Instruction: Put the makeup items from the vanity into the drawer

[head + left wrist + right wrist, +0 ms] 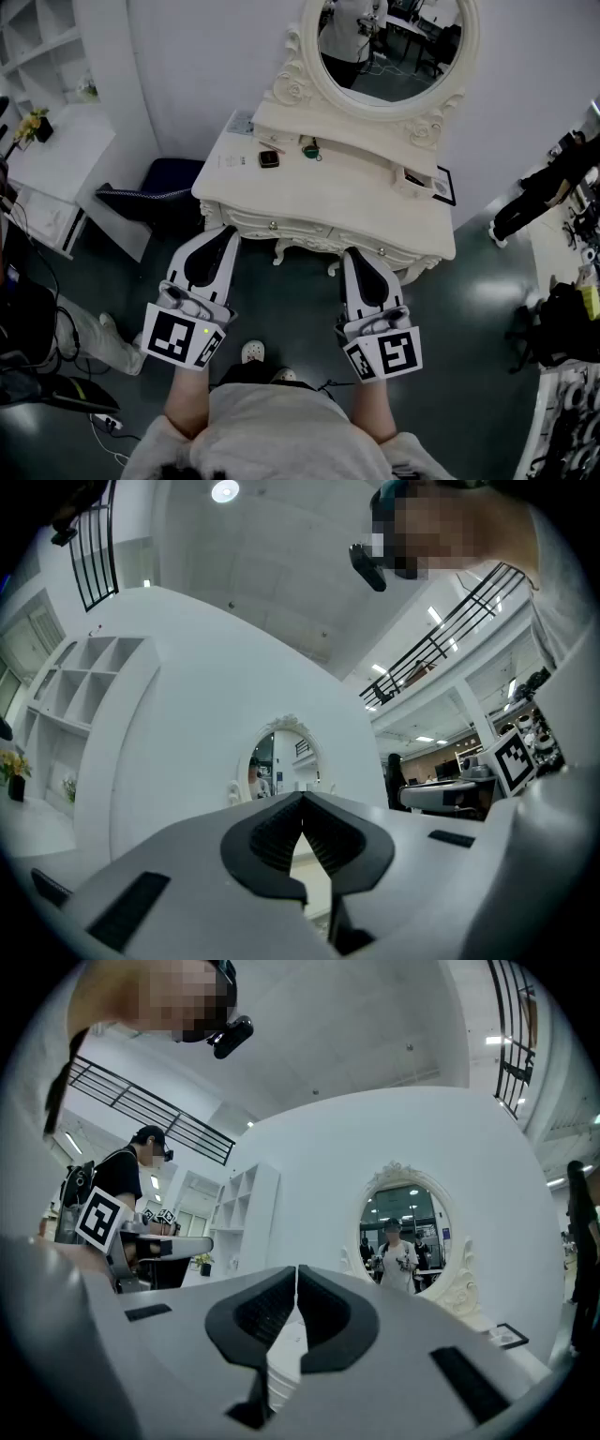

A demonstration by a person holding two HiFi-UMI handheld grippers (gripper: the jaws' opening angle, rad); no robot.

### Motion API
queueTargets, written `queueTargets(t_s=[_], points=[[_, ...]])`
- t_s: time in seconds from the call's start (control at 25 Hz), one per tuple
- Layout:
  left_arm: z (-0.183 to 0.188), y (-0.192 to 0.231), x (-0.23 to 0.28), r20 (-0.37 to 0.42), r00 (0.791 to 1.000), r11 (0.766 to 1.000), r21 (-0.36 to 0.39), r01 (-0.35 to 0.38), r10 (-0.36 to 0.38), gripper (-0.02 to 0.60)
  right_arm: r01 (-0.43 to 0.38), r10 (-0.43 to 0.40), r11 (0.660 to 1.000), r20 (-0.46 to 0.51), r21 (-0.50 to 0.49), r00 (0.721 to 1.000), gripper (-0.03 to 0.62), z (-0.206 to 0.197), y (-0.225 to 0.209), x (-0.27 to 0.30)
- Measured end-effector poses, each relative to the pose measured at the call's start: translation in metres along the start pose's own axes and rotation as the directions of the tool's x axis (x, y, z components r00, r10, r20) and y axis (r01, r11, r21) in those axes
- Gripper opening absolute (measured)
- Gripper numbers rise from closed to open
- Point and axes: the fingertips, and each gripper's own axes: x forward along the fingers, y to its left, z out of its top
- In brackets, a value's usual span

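The white vanity [328, 202] stands ahead of me with an oval mirror [389, 42] on top. On its raised shelf lie a small dark square compact [269, 158] and a small green item [309, 148]; another item [415, 180] sits at the shelf's right end. Two closed drawers [281, 228] run along the front. My left gripper [223, 242] is held in front of the vanity's left side, shut and empty. My right gripper [361, 267] is held before the right drawer, also shut with nothing in it. Both gripper views tilt upward at the mirror [405, 1239].
A dark blue stool [155, 192] stands left of the vanity. White shelving [56, 141] with yellow flowers [31, 125] fills the left. Dark bags and clutter [562, 309] line the right wall. A framed card [445, 185] lies at the vanity's right edge. My shoes [253, 352] show below.
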Motion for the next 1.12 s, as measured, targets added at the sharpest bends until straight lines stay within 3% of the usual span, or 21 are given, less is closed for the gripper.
queueTargets(t_s=[0.6,1.12], points=[[0.0,0.008,0.013,0.008,0.998,0.998,0.016,0.059,-0.059,0.015,0.008,-0.008,1.0,0.01,-0.023,1.0,0.025,0.003,0.009,0.018],[-0.008,0.045,0.036,0.031,0.997,0.997,0.024,0.073,-0.074,0.015,0.053,-0.055,0.998,0.05,0.04,0.997,0.025,-0.002,0.0,0.053]])
